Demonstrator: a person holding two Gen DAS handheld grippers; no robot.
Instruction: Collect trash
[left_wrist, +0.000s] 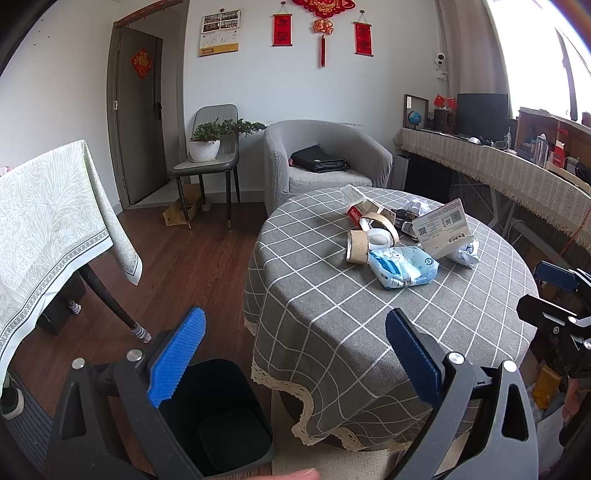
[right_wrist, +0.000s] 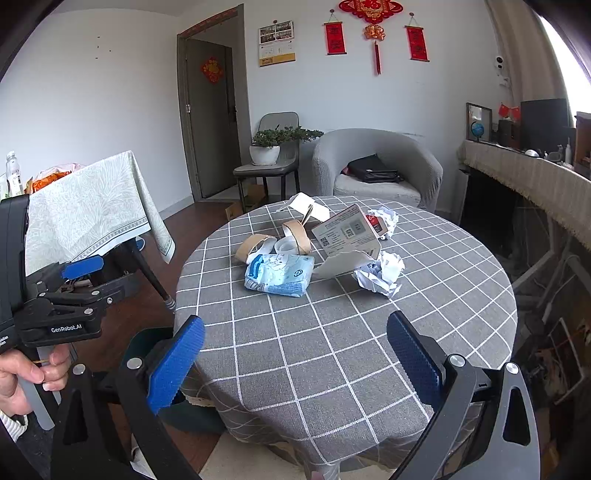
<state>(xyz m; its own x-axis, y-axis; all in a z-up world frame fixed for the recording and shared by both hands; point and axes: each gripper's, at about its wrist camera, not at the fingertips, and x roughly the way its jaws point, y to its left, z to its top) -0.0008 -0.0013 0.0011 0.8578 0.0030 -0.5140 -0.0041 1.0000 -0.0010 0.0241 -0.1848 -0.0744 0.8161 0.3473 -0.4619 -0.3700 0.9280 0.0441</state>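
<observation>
Both tools, left tool (left_wrist: 295, 354) and right tool (right_wrist: 295, 356), spread wide and empty; best to start with the blue tissue pack (right_wrist: 279, 275) nearest the counter's (right_wrist: 332, 362) front edge, then drop into the bin (left_wrist: 221, 417) below its left edge

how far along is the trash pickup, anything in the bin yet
Nothing looks done: the black bin on the floor looks empty. Nothing in hand: left gripper and right gripper are open and empty. Left: blue tissue pack, cardboard tape rolls and crumpled paper on the table.

Far ahead of the claws stand a grey armchair (right_wrist: 376, 166) holding a black bag (right_wrist: 373, 170) and, left of it, a potted plant (right_wrist: 266, 146) on a chair (right_wrist: 273, 162).
</observation>
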